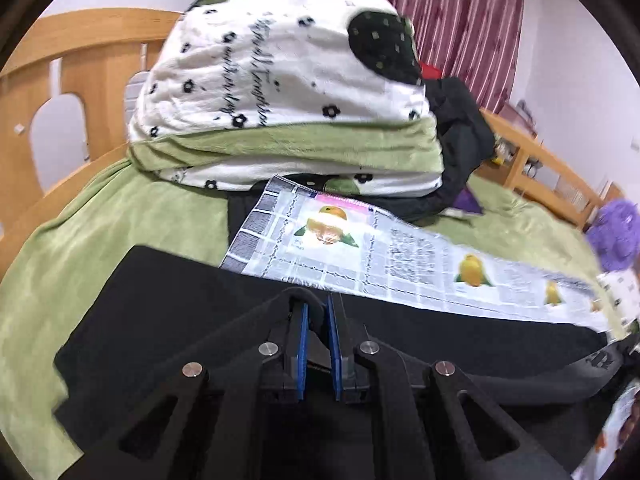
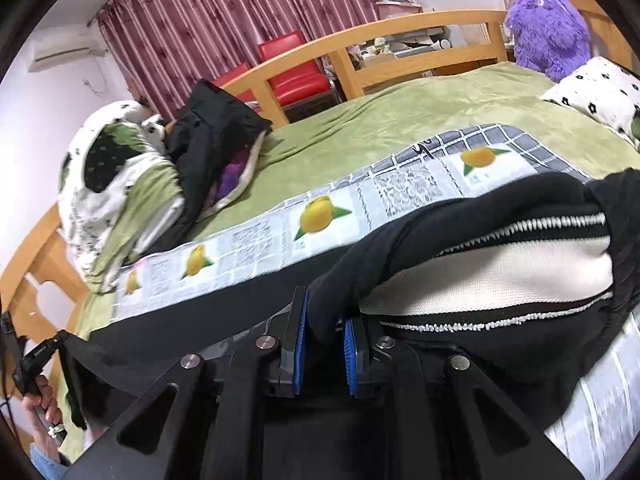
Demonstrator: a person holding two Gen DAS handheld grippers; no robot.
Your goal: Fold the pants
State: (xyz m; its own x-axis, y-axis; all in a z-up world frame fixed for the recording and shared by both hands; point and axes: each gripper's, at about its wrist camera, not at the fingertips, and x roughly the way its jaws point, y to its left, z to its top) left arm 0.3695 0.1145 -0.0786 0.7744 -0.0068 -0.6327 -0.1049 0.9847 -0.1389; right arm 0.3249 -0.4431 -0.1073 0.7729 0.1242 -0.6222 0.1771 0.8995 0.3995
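Green bedspread (image 2: 420, 120) across the bed, with wooden bed frame (image 2: 400, 28) curving along the far edge. Plastic sheet printed with yellow fruit and grey checks (image 2: 320, 216) along the near edge of the bed. Bundled white quilt with black flowers and green lining (image 1: 280, 80) at one end, dark jacket (image 2: 208, 136) just beside it. Purple plush toy (image 2: 548, 28) at the opposite far corner, next to a flowered pillow (image 2: 592, 92). Beyond the frame: red chairs (image 2: 296, 72), maroon striped curtain (image 2: 224, 12), wall air conditioner (image 2: 64, 50).
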